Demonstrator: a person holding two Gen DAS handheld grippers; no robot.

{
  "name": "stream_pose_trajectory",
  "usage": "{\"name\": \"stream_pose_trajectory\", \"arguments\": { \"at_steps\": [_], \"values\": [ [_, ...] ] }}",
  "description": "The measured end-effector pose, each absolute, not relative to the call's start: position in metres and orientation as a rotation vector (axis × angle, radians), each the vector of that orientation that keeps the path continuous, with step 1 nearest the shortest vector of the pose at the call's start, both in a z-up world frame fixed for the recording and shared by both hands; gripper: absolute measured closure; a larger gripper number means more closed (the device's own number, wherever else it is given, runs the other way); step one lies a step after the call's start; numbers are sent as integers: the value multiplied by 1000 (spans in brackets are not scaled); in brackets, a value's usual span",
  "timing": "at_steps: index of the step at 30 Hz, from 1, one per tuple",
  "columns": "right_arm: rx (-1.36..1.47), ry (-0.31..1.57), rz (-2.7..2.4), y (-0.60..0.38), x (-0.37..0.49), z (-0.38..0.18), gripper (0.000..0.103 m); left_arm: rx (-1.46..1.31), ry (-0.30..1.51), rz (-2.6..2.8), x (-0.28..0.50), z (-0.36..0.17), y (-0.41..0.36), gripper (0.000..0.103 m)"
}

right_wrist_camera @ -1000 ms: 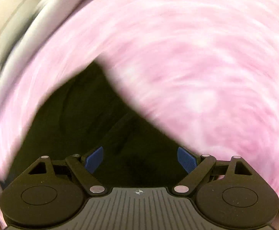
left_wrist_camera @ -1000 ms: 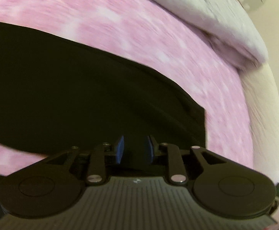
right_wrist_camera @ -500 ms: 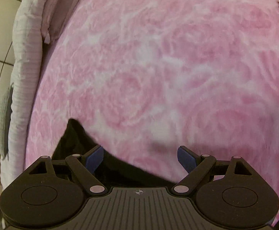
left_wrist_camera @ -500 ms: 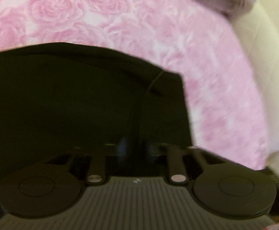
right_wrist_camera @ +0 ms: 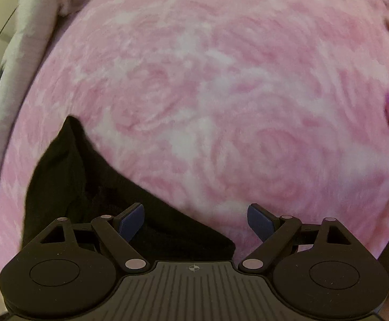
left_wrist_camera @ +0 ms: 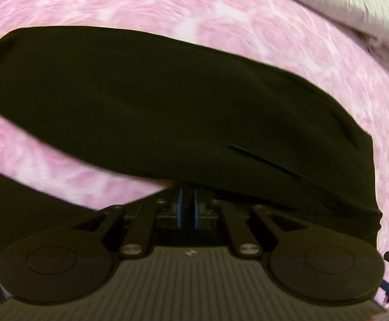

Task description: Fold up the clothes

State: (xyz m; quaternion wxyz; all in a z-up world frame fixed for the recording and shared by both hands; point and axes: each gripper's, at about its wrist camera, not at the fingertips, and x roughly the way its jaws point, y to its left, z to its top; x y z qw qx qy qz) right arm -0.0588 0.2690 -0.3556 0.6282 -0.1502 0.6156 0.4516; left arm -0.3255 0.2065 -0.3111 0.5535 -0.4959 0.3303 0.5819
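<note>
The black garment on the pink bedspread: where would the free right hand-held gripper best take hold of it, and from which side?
Probably at the black garment's near corner, low in the right wrist view. The cloth ends in a thin free edge there, and the pink bedspread lies bare beside it. The right hand-held gripper hangs open over it, so coming down from above, pads straddling that edge, looks best.

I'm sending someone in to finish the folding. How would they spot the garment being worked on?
Find the bed with the pink rose-print blanket. Lying across it is a black garment, one edge pinched in the left gripper, whose jaws are just opening. It is the only dark, plain item; the quilt beside it is pale.
</note>
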Motion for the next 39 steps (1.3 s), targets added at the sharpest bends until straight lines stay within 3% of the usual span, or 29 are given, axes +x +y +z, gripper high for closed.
{"name": "stream_pose_trajectory", "arguments": {
  "at_steps": [6, 12, 14, 21, 28, 32, 39],
  "values": [
    [-519, 1250, 1332, 294, -120, -332, 16, -1325, 612, 1442, -396, -307, 179, 94],
    [-567, 1306, 1579, 317, -216, -329, 25, -1458, 361, 1560, -485, -302, 158, 87],
    [-555, 1367, 1617, 321, -255, -333, 32, -1485, 288, 1600, -521, -301, 149, 86],
    [-428, 1652, 1600, 325, -386, -359, 32, -1528, 56, 1734, -648, -302, 135, 82],
    [-255, 1831, 1415, 308, -512, -390, 32, -1764, -383, 1717, -758, -329, 150, 77],
    [-260, 1799, 1394, 298, -562, -395, 32, -1897, -619, 1627, -786, -355, 166, 71],
    [-247, 1764, 1279, 288, -590, -396, 32, -2176, -877, 1473, -794, -404, 183, 67]
  ]
}}
